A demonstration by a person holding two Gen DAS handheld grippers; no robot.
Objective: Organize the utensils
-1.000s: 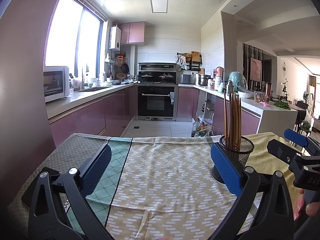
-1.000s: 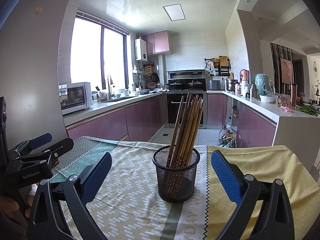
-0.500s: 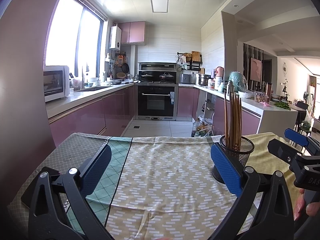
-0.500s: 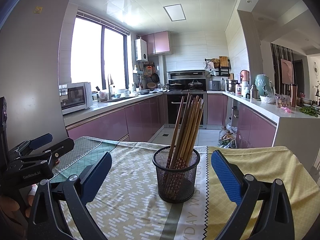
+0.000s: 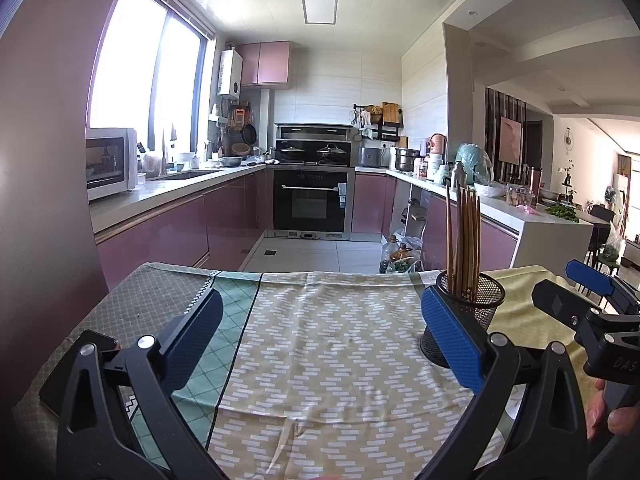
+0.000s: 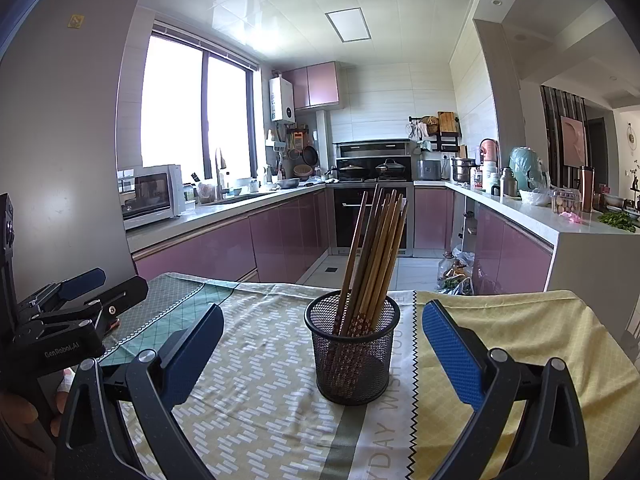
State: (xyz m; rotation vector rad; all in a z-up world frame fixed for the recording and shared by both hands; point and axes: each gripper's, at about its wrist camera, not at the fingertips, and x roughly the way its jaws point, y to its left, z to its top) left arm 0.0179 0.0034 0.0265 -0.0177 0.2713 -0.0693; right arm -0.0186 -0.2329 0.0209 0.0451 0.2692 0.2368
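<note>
Both pairs of fingers spread wide, nothing held.

The right gripper point(image 6: 322, 344) faces the mesh holder point(image 6: 352, 346) of chopsticks point(image 6: 374, 256) on the clothed surface point(image 6: 256, 400); the left gripper point(image 5: 320, 340) hangs beside it. I'd pinch one stick high and lift straight, steadying the holder.

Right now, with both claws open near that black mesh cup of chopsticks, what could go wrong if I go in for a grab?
1. The black wire-mesh cup looks light, and the wooden chopsticks lean toward one side, so a nudge from the right claw might tip it.
2. The patterned tablecloth is wrinkled; dragging the cup could bunch it.
3. The left claw sits close beside the cup, so both claws could collide.
</note>
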